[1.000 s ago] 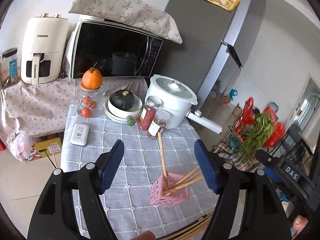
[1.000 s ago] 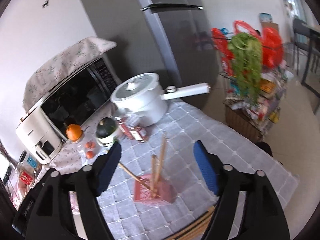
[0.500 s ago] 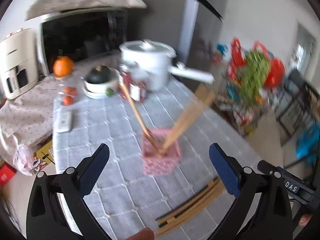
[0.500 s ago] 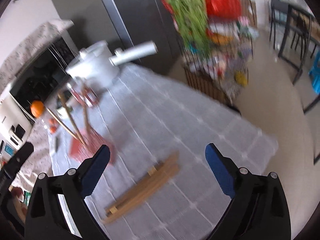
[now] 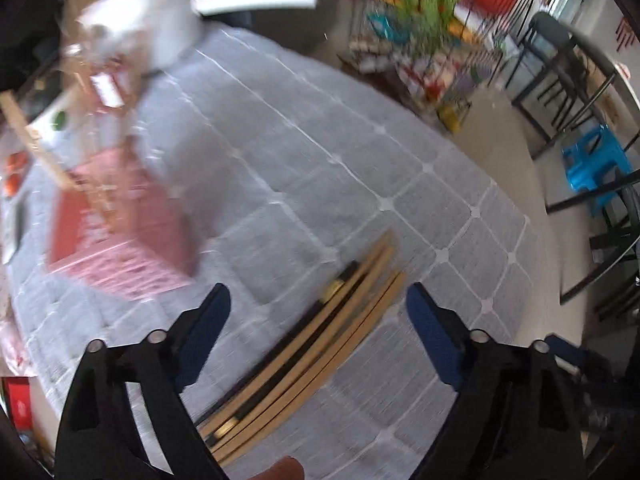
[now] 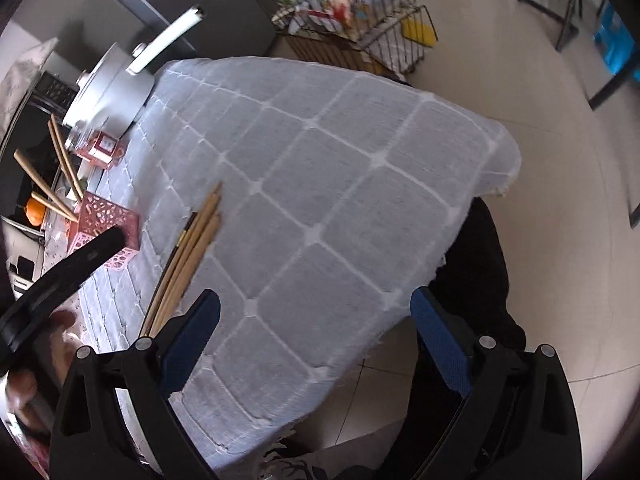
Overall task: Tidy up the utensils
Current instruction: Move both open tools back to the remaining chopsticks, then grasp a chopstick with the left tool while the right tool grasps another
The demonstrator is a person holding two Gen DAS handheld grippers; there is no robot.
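Across the lower middle of the left wrist view, a bundle of chopsticks [image 5: 316, 344] lies flat on the grey checked cloth [image 5: 320, 168] that covers the bench, running from the lower left up toward the centre; most sticks are pale wood and at least one is dark with a gold band. The left hand-held gripper [image 5: 318, 320] hovers over them with its blue-padded fingers [image 5: 204, 332] spread wide, one on either side of the bundle and holding nothing. Toward the left edge of that frame stands a pink holder [image 5: 120, 236] — badly blurred — with a few chopsticks leaning out of it to the upper left. A white pot [image 5: 156, 12] with a long handle sits at the top left, next to a jar with a red label [image 5: 106, 88]. From the right wrist view, the right hand-held gripper [image 6: 316, 332] is also spread apart and empty, hanging over the near corner of the cloth where it drapes off the bench edge. The chopstick bundle [image 6: 188, 256] shows at the left of centre, and the pink holder [image 6: 106, 232] sits further left — just beside the bundle's far end, partly behind the dark body of the other tool. An orange fruit [image 6: 34, 212] shows at the far left edge. Tiled floor [image 6: 540, 200] fills the right side.
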